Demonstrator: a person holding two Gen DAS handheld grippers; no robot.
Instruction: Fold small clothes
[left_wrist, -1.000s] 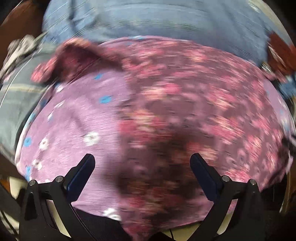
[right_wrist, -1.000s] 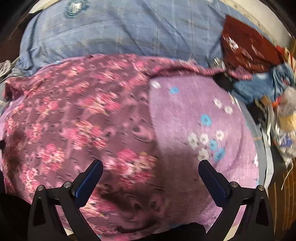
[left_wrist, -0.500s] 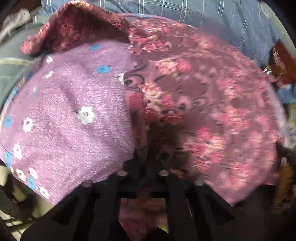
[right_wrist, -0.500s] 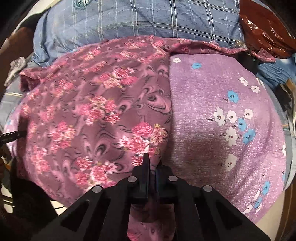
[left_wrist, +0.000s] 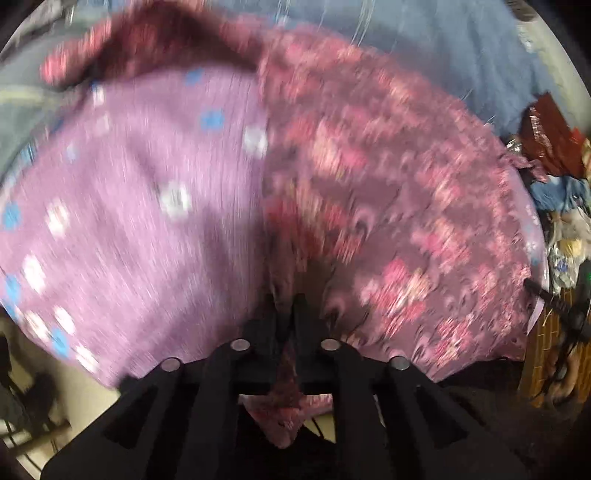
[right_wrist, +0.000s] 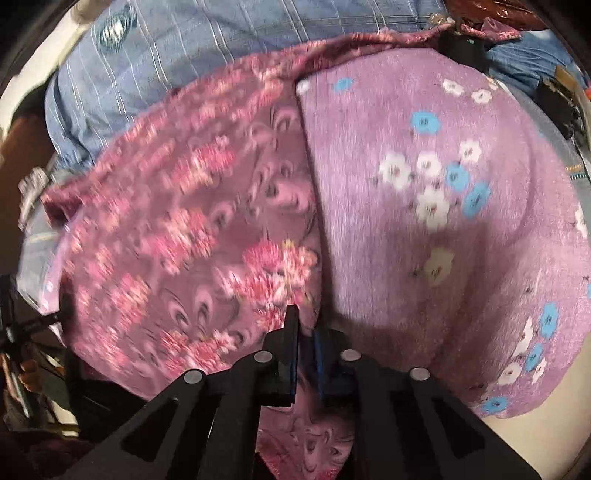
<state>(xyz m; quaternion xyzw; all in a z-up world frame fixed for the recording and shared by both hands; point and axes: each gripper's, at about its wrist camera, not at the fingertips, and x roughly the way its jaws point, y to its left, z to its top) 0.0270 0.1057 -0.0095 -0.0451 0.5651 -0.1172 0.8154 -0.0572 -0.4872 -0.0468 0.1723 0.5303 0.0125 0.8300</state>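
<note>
Two grippers, our left gripper (left_wrist: 286, 314) and right gripper (right_wrist: 304, 332), each pinch the near hem of the rose-print cloth (right_wrist: 192, 236), which lies over the lilac flowered cloth (right_wrist: 424, 229), beyond it the blue checked fabric (right_wrist: 177, 48). We judge the first fold is starting; next, both corners must lift evenly toward that blue fabric.
</note>
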